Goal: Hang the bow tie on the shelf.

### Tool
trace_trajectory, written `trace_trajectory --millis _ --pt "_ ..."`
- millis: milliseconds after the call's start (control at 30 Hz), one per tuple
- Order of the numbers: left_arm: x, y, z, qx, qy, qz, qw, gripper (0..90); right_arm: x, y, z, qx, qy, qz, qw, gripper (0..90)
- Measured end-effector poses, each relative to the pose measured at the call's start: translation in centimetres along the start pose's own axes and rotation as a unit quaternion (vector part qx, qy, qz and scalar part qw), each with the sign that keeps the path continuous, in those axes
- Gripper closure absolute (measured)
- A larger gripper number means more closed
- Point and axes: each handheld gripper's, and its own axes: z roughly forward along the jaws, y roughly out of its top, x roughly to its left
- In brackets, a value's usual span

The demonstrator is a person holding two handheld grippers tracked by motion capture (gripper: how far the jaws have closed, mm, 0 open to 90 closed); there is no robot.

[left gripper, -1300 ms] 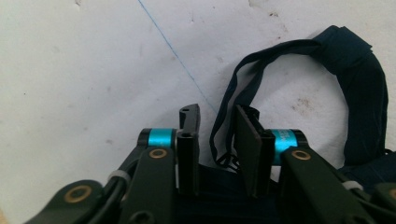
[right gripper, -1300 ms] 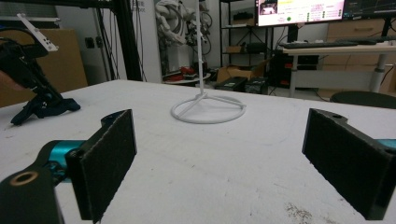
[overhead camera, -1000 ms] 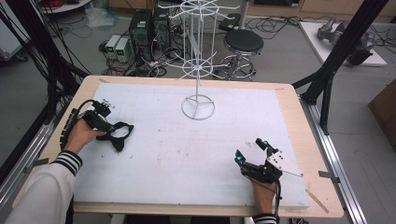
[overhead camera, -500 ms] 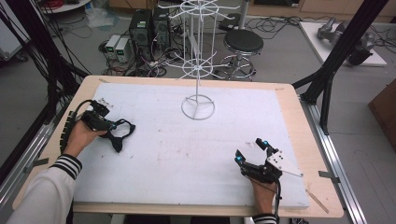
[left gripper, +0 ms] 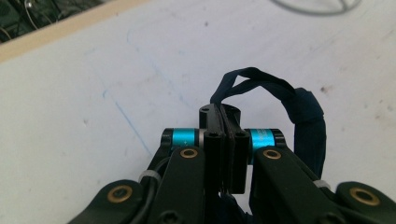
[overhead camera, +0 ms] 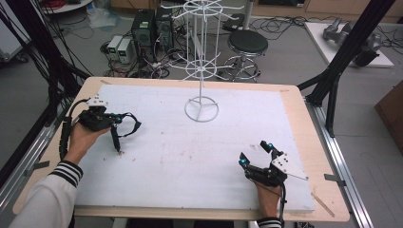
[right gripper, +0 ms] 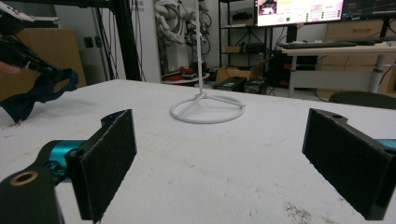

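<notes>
A dark blue fabric strap point(overhead camera: 129, 124) hangs from my left gripper point(overhead camera: 113, 121) at the left of the white board; its tail reaches down to the board. In the left gripper view the jaws of my left gripper point(left gripper: 218, 114) are pressed together on the strap point(left gripper: 303, 112), which loops out to the right. My right gripper point(overhead camera: 256, 154) rests near the front right of the board, open, with nothing between its wide-apart pads point(right gripper: 109, 158). From the right gripper view the strap point(right gripper: 42, 91) shows at far left, lifted above the board.
A white wire display rack point(overhead camera: 202, 71) stands on a ring base point(right gripper: 208, 109) at the back middle of the white board point(overhead camera: 190, 156). The board lies on a wooden table point(overhead camera: 313, 142). A stool, computers and cables sit on the floor beyond.
My left hand has risen a little and lifted the strap off the board, so that it now hangs from the jaws. The right gripper has stayed put.
</notes>
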Motion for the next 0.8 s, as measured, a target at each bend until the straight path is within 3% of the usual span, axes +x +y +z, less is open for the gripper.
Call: trace_trajectory --millis 200,433,633,800 --pt "-0.4 0.5 -0.4 -0.053 -0.010 0.004 0.9985 87.9 0.0 0.0 0.0 0.000 0.000 0.000 1.0000 9.0" --pt "-1.4 1.3 -0.4 -0.086 -0.013 0.013 0.9961 88.0 0.0 0.0 0.0 -0.001 -0.001 0.000 1.0000 9.0" --pt "-2.3 2.0 -0.3 -0.128 -0.020 0.014 0.9915 88.1 -0.1 0.0 0.0 -0.002 0.000 0.000 1.0000 8.9" --pt "-2.9 2.8 -0.3 -0.164 -0.037 0.009 0.9857 88.1 0.0 0.0 0.0 -0.001 0.000 0.001 1.0000 9.0"
